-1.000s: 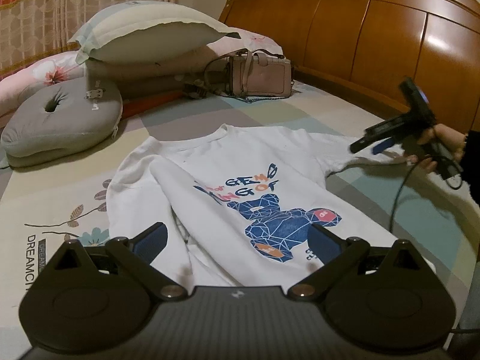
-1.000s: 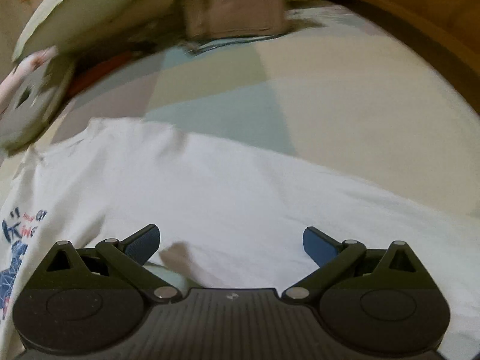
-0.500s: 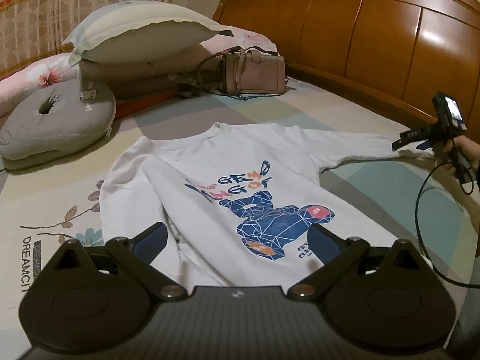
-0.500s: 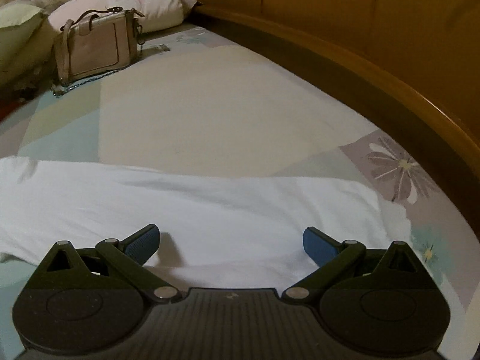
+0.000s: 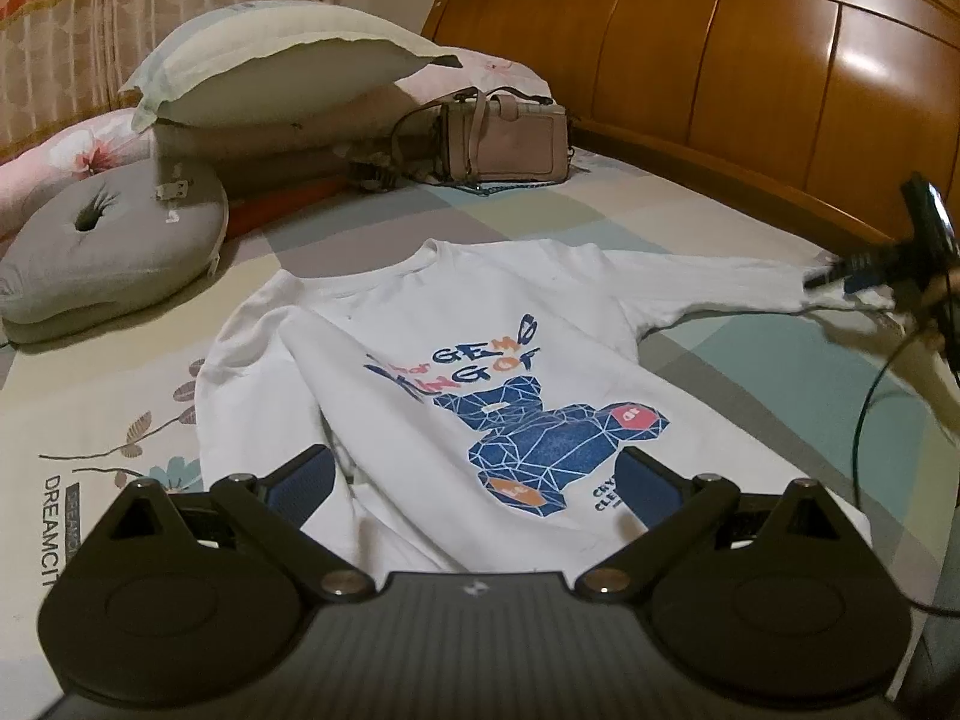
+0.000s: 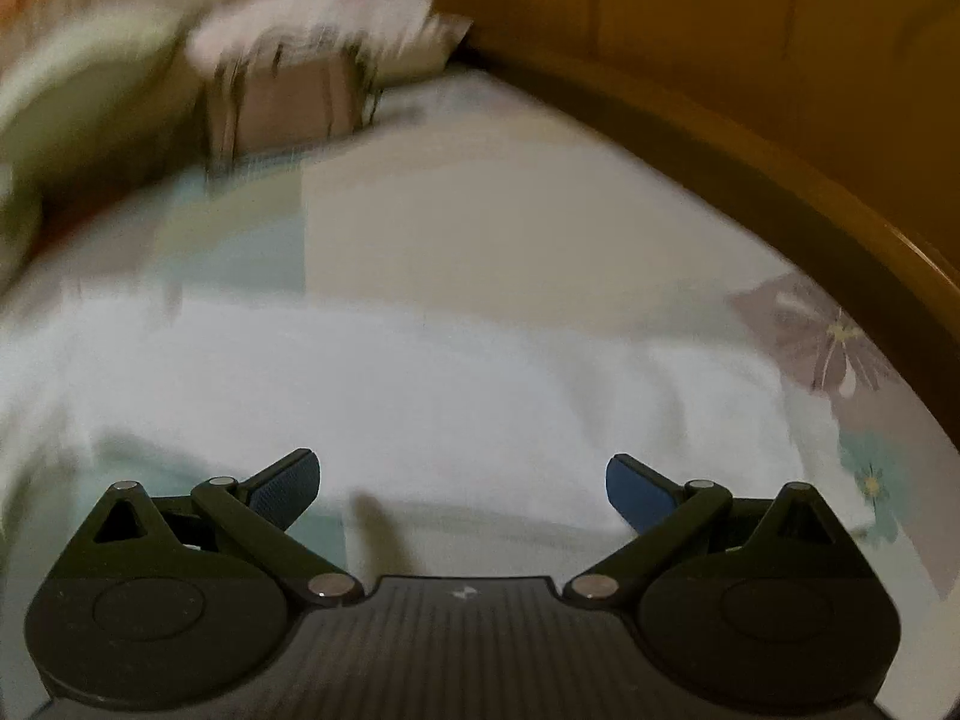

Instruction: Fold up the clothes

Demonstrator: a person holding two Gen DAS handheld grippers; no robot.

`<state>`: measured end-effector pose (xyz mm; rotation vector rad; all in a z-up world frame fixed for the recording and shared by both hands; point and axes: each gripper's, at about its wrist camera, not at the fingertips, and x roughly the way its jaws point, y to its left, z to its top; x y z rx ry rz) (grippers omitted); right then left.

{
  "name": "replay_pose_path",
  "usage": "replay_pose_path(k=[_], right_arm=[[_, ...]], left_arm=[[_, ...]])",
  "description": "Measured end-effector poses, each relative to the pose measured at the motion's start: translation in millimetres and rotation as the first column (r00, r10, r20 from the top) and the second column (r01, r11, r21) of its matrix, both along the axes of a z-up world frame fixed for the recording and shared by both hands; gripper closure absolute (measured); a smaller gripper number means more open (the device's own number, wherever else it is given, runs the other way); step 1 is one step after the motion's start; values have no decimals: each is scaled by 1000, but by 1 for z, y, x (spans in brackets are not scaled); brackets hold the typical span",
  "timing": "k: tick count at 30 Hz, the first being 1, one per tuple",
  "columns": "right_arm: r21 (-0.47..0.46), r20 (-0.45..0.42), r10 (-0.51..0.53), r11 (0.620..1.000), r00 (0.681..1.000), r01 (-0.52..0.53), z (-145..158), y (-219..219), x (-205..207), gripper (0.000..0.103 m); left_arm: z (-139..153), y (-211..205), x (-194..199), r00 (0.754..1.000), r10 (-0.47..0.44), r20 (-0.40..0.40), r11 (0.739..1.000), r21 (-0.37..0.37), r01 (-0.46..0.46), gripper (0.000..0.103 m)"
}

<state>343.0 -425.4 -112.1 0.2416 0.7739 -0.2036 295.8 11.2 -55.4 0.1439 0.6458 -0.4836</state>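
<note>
White sweatshirt [image 5: 456, 360] flat on bed [image 5: 630, 222], print up, ready to fold | left tongs [image 5: 474, 480] apart at hem | right tongs [image 6: 462, 480] apart over outstretched sleeve [image 6: 420, 384]

- Ahead of my left gripper [image 5: 474, 483], the bedsheet [image 5: 528, 222] beyond the sweatshirt [image 5: 456, 324] lies bare up to the handbag [image 5: 504, 141].
- Headboard [image 5: 750, 90] blocks the right.
- Pillows [image 5: 114, 240] block the left.

Sweatshirt [image 5: 456, 360] lies on the bed [image 5: 600, 210], handbag [image 5: 504, 141] and pillows [image 5: 282, 69] behind it
</note>
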Motion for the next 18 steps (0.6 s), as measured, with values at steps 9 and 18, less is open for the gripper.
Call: replay_pose_path(k=[9, 18], right_arm=[[121, 18, -68, 990, 998, 66, -26, -32, 68, 0], [-65, -16, -91, 994, 996, 90, -16, 3, 53, 0]], left_arm=[[-5, -1, 4, 1000, 6, -11, 1000, 10, -6, 4], [-2, 0, 1, 1000, -3, 0, 1000, 0, 3, 4]])
